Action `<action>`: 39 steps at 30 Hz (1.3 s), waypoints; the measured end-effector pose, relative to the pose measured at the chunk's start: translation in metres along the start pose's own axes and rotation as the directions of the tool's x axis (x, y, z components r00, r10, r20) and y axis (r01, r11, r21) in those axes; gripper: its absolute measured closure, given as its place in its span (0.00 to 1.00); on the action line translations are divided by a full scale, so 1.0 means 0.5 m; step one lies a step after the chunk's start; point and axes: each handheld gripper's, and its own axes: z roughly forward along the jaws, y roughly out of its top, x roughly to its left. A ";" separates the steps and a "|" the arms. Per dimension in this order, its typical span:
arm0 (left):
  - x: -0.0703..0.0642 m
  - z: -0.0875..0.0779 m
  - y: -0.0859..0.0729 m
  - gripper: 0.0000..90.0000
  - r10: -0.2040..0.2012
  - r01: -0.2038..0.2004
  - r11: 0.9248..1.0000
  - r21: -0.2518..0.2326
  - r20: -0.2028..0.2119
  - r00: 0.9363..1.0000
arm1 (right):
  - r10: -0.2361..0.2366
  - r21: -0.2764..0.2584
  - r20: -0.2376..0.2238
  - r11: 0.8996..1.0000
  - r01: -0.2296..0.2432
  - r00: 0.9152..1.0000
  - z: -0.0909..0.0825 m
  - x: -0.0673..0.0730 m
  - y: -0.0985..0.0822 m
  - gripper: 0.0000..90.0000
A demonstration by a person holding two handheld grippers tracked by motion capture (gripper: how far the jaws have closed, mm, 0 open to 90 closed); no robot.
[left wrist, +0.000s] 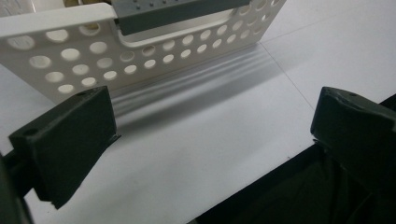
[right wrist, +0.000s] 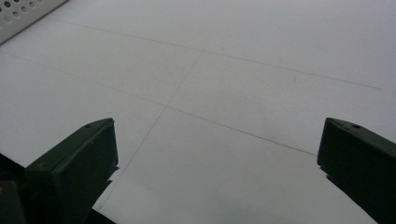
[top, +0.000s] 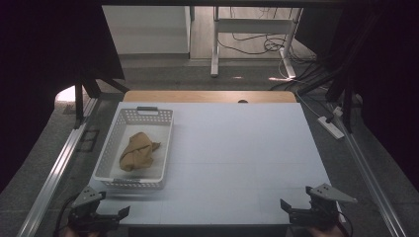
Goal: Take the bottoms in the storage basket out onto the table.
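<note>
From above, the white table (top: 237, 158) carries a white perforated basket (top: 111, 153) on its left half, long side running away from the person, with a grey handle (top: 147, 108) on the far end wall. Inside it lies a crumpled tan cloth (top: 138, 151), roughly in the middle and a little toward the far end, touching the basket floor and clear of the walls. The left gripper (top: 114, 216) sits at the near left corner of the table, just below the basket's near end, its jaws spread and holding nothing. The right gripper (top: 289, 208) rests at the near right corner, well apart from the basket, jaws likewise spread and empty (both sit low at the table's near edge, a hand barely visible beneath each). In the left gripper view, the two black jaws stand wide apart with bare table between them; the basket wall (left wrist: 140, 56) with its rows of round holes crosses the top of the picture, near the jaws but not touching them, and a grey handle (left wrist: 182, 11) sits on its rim. A sliver of tan shows through the holes at the top left. In the right gripper view, the jaws are again wide apart over bare white table marked with thin lines, and a corner of the basket (right wrist: 23, 14) shows at the far top left, well away from them.
</note>
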 end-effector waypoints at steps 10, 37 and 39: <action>0.003 0.004 0.001 0.00 -0.010 0.010 1.000 0.019 0.014 1.000 | -0.018 0.026 0.000 1.000 0.018 1.000 0.005 0.003 0.002 0.00; 0.004 0.001 0.002 0.00 -0.011 0.010 1.000 0.014 0.027 1.000 | -0.017 0.054 -0.024 0.998 0.018 1.000 0.011 0.002 0.003 0.00; 0.004 0.000 0.002 0.00 -0.009 0.008 1.000 0.013 0.034 0.999 | -0.015 0.054 -0.027 0.998 0.017 1.000 0.011 0.001 0.003 0.00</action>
